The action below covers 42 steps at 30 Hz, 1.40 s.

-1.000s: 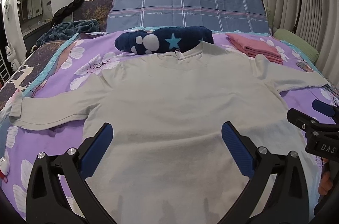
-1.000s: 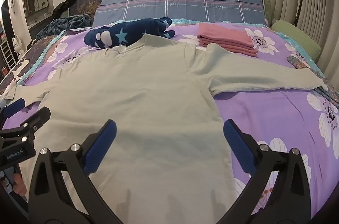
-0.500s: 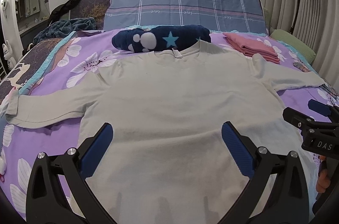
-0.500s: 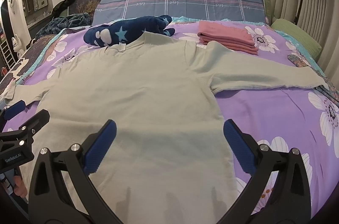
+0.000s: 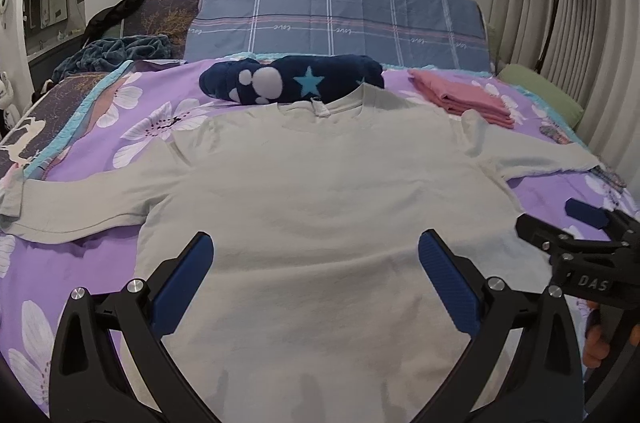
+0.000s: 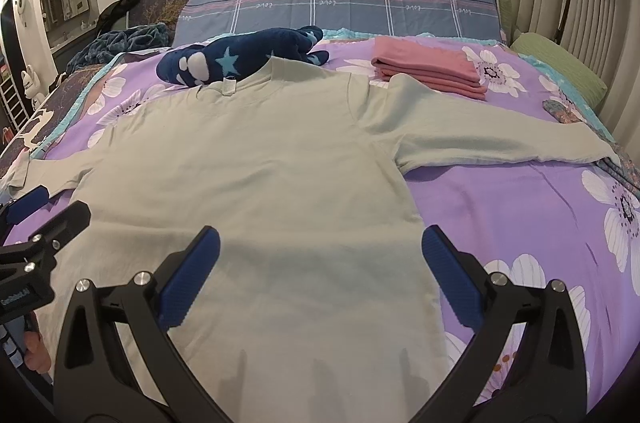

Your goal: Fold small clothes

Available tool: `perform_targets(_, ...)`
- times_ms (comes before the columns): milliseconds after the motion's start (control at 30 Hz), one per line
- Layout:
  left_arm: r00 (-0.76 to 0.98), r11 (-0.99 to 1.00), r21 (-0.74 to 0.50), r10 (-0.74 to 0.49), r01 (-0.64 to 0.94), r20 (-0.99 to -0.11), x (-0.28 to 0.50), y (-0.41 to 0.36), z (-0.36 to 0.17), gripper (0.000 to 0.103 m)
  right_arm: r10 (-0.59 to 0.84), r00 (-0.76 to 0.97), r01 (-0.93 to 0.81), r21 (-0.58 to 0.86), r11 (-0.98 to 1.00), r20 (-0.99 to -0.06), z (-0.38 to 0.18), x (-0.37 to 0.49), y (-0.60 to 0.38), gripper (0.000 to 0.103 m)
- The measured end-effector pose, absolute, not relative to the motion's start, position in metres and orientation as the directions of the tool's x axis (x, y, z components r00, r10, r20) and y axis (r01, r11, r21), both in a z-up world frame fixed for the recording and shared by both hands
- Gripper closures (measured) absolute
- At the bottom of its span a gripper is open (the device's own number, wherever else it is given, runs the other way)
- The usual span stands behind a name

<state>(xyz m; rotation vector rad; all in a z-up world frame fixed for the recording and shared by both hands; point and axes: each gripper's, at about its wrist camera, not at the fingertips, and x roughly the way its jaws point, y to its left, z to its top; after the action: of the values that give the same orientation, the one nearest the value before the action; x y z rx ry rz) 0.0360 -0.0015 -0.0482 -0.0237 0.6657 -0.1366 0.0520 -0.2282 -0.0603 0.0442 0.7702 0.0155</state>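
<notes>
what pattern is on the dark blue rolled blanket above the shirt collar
Navy blanket with white paw prints and a light blue star, clearest in the left wrist view.
</notes>
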Motion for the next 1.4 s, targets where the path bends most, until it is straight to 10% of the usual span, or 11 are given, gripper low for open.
perform_targets(300,0.826,0.990,-0.122,-0.131,0.076,-0.548,0.038,0.031,-0.039,0.001,0.031,0.718,-0.010,0.034,0.999,-0.696,-0.059,0.055,-0.224,0.002)
perform_targets(433,0.840,0.998,-0.004,0.048,-0.059,-0.541,0.049,0.068,-0.031,0.002,0.033,0.717,-0.010,0.038,0.999,-0.697,-0.059,0.056,-0.224,0.002)
perform_targets(767,0.672,0.844,-0.197,0.232,-0.498,-0.703,0.049,0.274,-0.074,0.069,0.003,0.694,0.033,0.036,0.999,-0.720,-0.069,0.065,-0.237,0.002)
perform_targets(1133,0.391,0.784,0.351,0.576,-0.512,-0.718,0.101,0.387,-0.108,0.063,-0.008,0.676,0.036,0.022,0.999,-0.737,-0.075,0.071,-0.231,0.002)
perform_targets(1300,0.393,0.782,0.332,0.571,-0.527,-0.721,0.120,0.397,-0.109,0.063,0.004,0.661,0.053,0.052,0.997,-0.750,-0.077,0.074,-0.235,0.002)
perform_targets(1400,0.413,0.794,0.300,0.550,-0.529,-0.726,0.131,0.400,-0.103,0.102,-0.005,0.666,0.057,0.045,0.997,-0.746,-0.076,0.073,-0.236,0.002)
